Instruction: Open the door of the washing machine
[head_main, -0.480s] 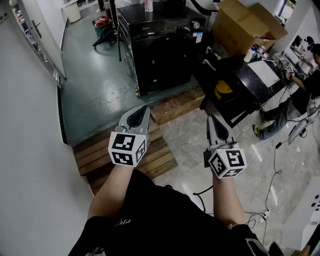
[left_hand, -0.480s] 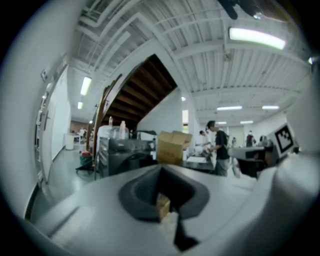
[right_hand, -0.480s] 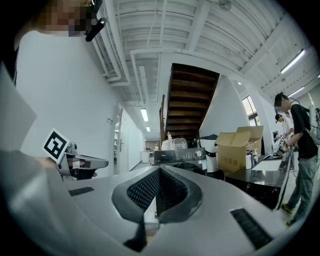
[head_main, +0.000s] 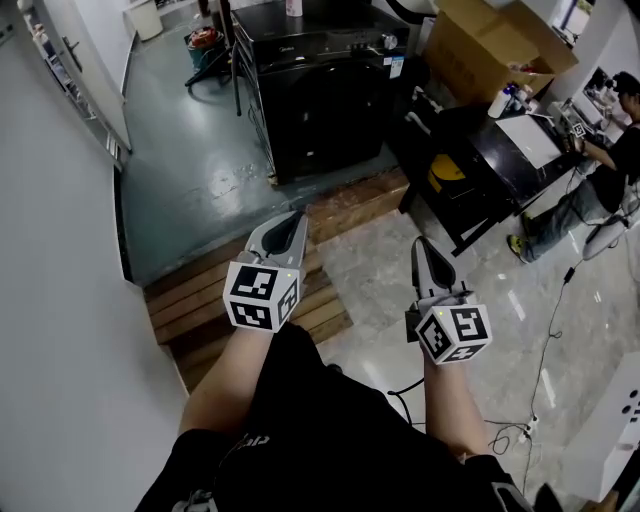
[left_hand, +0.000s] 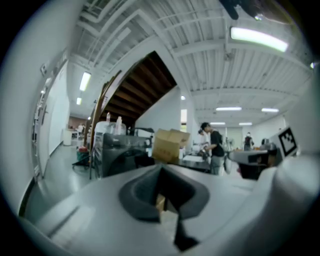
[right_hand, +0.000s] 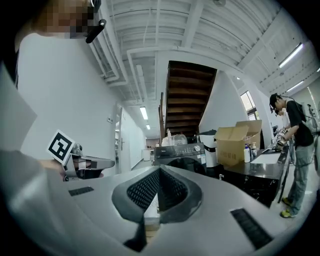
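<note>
The black front-loading washing machine (head_main: 325, 95) stands on the green floor at the far middle, its door closed. It also shows in the left gripper view (left_hand: 117, 150) and the right gripper view (right_hand: 184, 155), well ahead of both grippers. My left gripper (head_main: 292, 222) hovers over the wooden step, shut and holding nothing. My right gripper (head_main: 425, 248) hovers over the tiled floor, also shut and holding nothing. In its own view the left gripper (left_hand: 160, 172) has its jaws together. So does the right gripper (right_hand: 159, 175).
A wooden pallet step (head_main: 200, 300) lies between me and the green floor. Right of the machine are a black table (head_main: 490, 165), a cardboard box (head_main: 495, 50) and a person (head_main: 600, 170). Cables (head_main: 540, 390) trail on the tiles. A white wall (head_main: 50, 300) runs along the left.
The scene has slid slightly up in the head view and the left gripper sits a touch further forward. Both grippers stay shut.
</note>
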